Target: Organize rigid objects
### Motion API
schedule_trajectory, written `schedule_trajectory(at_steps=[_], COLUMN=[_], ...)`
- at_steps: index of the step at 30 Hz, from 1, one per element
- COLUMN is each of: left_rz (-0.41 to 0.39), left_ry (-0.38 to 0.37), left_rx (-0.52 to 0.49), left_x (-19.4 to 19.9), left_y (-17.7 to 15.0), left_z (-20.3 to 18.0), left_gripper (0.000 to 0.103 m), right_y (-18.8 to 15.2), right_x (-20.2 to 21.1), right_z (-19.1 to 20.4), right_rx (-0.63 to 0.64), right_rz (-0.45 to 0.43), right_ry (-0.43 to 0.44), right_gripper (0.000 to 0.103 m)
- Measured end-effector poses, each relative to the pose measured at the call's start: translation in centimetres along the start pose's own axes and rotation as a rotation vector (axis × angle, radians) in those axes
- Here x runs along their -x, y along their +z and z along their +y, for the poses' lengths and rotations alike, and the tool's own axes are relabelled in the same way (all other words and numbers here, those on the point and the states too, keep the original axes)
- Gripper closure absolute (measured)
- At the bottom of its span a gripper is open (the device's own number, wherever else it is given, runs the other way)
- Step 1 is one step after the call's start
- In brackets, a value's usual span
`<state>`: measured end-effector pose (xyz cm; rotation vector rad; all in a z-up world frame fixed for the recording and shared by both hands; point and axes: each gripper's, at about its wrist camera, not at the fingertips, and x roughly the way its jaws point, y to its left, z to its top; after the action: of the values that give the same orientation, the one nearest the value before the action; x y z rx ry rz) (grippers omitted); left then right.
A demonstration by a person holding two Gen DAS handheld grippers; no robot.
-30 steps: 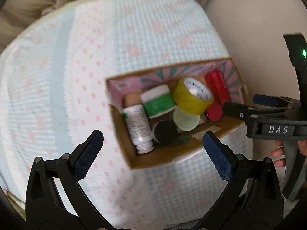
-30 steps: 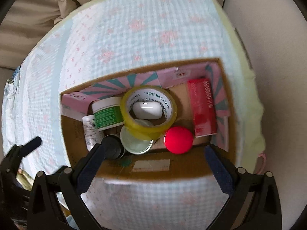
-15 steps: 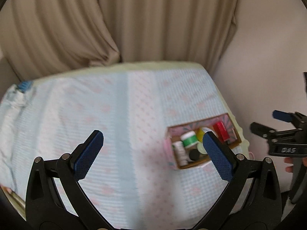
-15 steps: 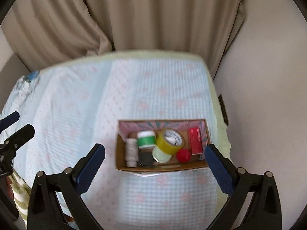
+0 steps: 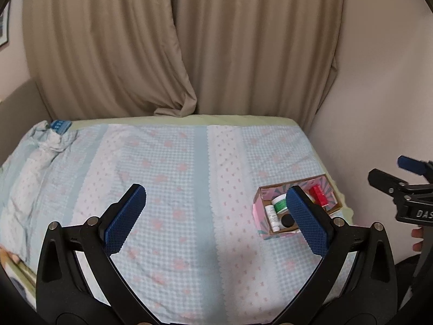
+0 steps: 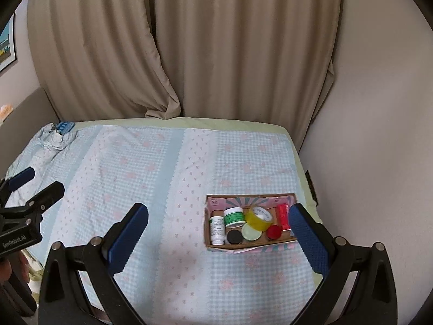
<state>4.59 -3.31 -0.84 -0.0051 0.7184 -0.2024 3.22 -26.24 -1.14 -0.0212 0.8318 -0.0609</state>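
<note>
A cardboard box lined in pink sits near the bed's right front corner. Inside lie a white bottle, a green-labelled jar, a yellow tape roll, a red box, a red ball, a black lid and a pale lid. My left gripper is open, high above the bed with nothing between its fingers. My right gripper is open too, held back from the box.
A checked blue and pink cover spreads over the bed. Bunched cloth and a blue item lie at the far left corner. Beige curtains hang behind, a wall on the right.
Both grippers have pulled up and back from just above the box, so the whole bed now shows. Both stay open and the box's contents have not moved.
</note>
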Motion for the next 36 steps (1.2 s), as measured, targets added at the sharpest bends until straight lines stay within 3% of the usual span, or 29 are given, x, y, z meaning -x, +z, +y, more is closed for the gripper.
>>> schedule_trajectory(at_steps=[13, 36], left_rz=[-0.013, -0.02], left_ry=[-0.017, -0.016], left_rx=[-0.011, -0.008], left_x=[1.4, 1.5], left_y=[0.1, 0.5], left_z=[0.4, 0.0], left_gripper=[0.0, 0.0], right_y=[0.0, 0.0], right_x=[2.2, 2.3], right_z=[1.3, 1.2], right_rx=[-0.021, -0.042], right_rz=[-0.05, -0.062], right_ry=[-0.013, -0.006], right_gripper=[0.0, 0.0])
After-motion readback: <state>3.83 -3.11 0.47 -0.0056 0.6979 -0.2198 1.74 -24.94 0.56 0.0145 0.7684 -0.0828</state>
